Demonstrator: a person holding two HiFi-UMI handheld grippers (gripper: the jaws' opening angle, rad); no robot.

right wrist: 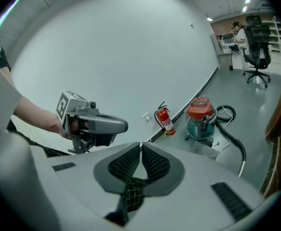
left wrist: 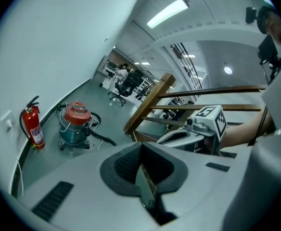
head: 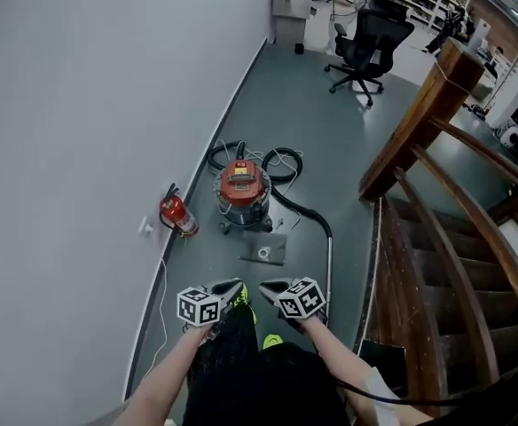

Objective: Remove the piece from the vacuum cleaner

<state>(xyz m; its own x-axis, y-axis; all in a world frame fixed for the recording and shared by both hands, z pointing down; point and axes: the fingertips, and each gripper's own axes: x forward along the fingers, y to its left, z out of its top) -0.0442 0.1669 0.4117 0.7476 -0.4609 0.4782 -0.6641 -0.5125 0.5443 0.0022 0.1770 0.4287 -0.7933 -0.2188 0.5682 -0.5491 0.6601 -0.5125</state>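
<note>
Vac (head: 243, 193) ahead, well beyond hand-held grippers (head: 238, 286) (head: 267, 286)

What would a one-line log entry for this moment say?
left gripper: shut, empty | right gripper: shut, empty | vacuum cleaner: on floor ahead, untouched | fire extinguisher: beside it, by wall | stage: not yet reached

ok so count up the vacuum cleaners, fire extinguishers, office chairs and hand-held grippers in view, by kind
vacuum cleaner: 1
fire extinguisher: 1
office chair: 1
left hand-held gripper plus right hand-held gripper: 2
total: 5
</note>
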